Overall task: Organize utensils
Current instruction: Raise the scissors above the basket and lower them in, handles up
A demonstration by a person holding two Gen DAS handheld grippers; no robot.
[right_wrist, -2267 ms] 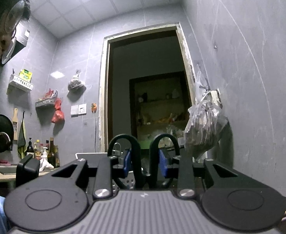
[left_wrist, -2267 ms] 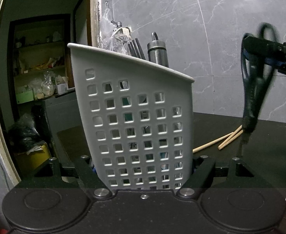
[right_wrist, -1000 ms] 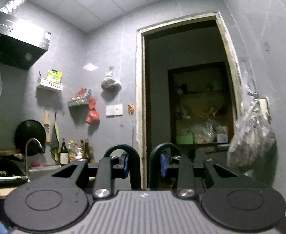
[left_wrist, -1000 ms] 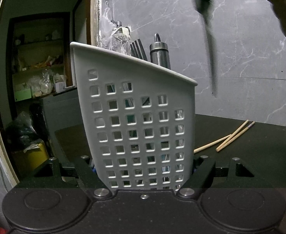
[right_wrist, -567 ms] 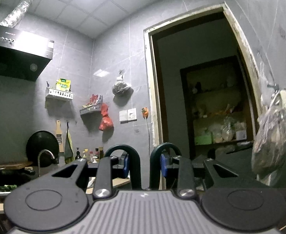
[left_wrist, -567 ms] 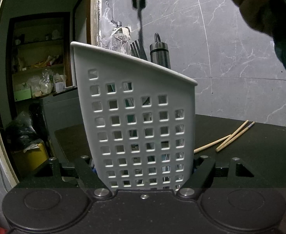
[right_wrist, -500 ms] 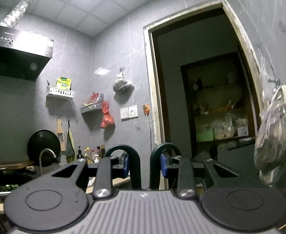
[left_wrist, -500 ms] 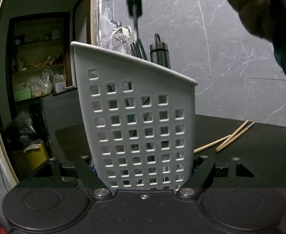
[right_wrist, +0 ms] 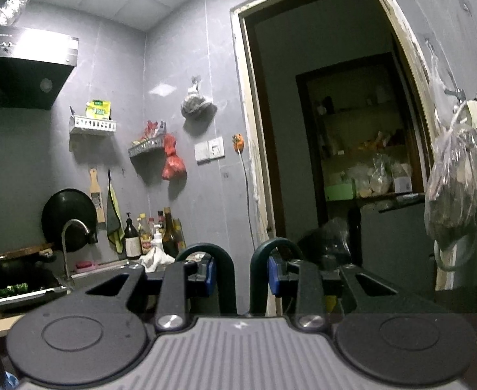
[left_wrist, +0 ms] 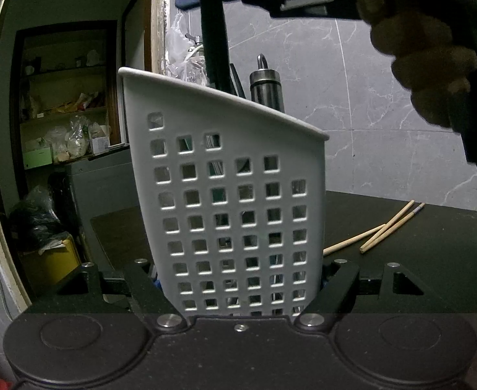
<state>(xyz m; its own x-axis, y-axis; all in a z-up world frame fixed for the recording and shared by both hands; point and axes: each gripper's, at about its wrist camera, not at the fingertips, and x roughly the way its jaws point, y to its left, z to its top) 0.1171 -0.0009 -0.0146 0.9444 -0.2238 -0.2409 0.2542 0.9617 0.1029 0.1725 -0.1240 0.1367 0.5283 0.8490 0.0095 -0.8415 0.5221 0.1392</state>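
One white perforated caddy [left_wrist: 238, 201] holding steel utensils [left_wrist: 267, 84], scissors [left_wrist: 214, 32] entering.

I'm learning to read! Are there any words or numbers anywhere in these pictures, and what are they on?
None can be read.
Range hood: a row of small marks on its front, too small to read.
Yellow packet on the wall shelf: print too blurred to read.
Bottles by the sink: labels too small to read.
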